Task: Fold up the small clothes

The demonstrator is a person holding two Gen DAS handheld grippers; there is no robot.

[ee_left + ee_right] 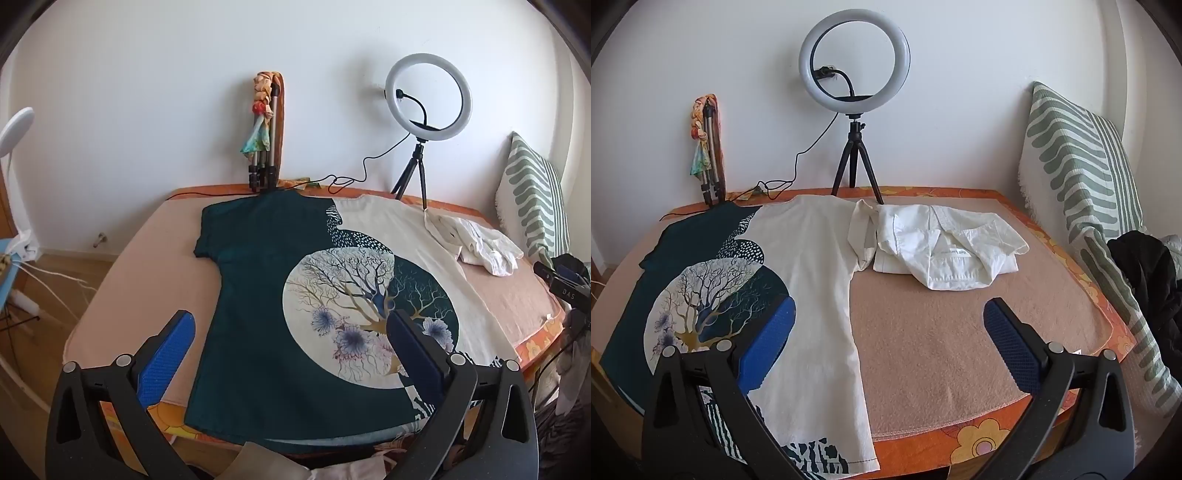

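A T-shirt (258, 302), half dark teal and half cream with a round tree print, lies spread flat on the bed, neck toward the wall. The right wrist view shows its cream half (812, 266). My left gripper (291, 321) hovers open above the shirt's lower part, with nothing between its blue pads. My right gripper (890, 314) is open too, above the shirt's right edge and the bare blanket, holding nothing. A folded white garment (945, 251) rests at the back right, beside the shirt's cream sleeve (862, 232).
A ring light on a tripod (855, 110) stands at the bed's far edge with its cable trailing left. A folded tripod with a colourful scarf (264, 136) leans on the wall. A striped cushion (1082, 177) and dark cloth (1148, 280) sit right. The pink blanket (942, 332) covers the bed.
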